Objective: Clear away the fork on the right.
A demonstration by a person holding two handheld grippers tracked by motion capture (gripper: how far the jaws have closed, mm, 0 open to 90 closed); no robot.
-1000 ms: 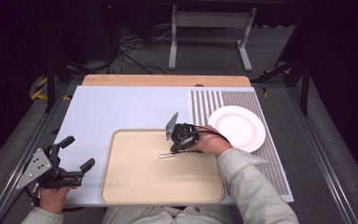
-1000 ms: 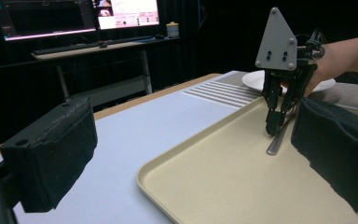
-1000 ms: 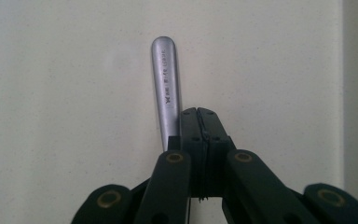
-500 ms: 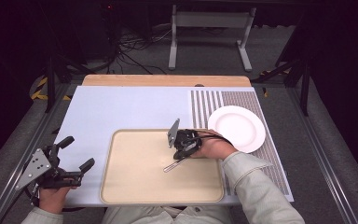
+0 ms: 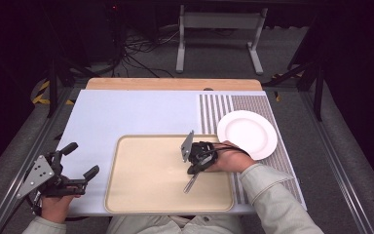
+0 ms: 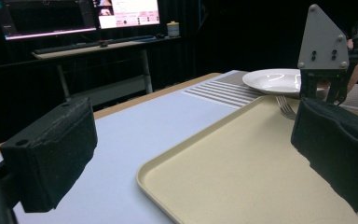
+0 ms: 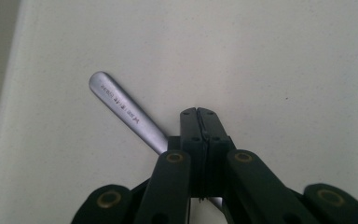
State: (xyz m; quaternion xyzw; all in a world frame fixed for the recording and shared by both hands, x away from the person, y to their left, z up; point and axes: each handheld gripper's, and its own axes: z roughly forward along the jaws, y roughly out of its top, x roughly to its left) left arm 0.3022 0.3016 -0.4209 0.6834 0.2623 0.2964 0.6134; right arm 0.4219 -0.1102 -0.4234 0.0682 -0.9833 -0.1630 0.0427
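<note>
moved: right claw (image 5: 193, 171) with fork (image 5: 191, 183) slid nearer across tray (image 5: 141, 195) | claw: clenched on fork's middle | fork: light, stiff, slippery metal; grip mid-handle | left claw (image 5: 80, 161) released, beside tray

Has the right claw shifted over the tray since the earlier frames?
Yes. The right claw, shut on the fork, has drifted away from the white plate toward the tray's near edge.

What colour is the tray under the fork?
Beige tray; the high view shows it best.
</note>
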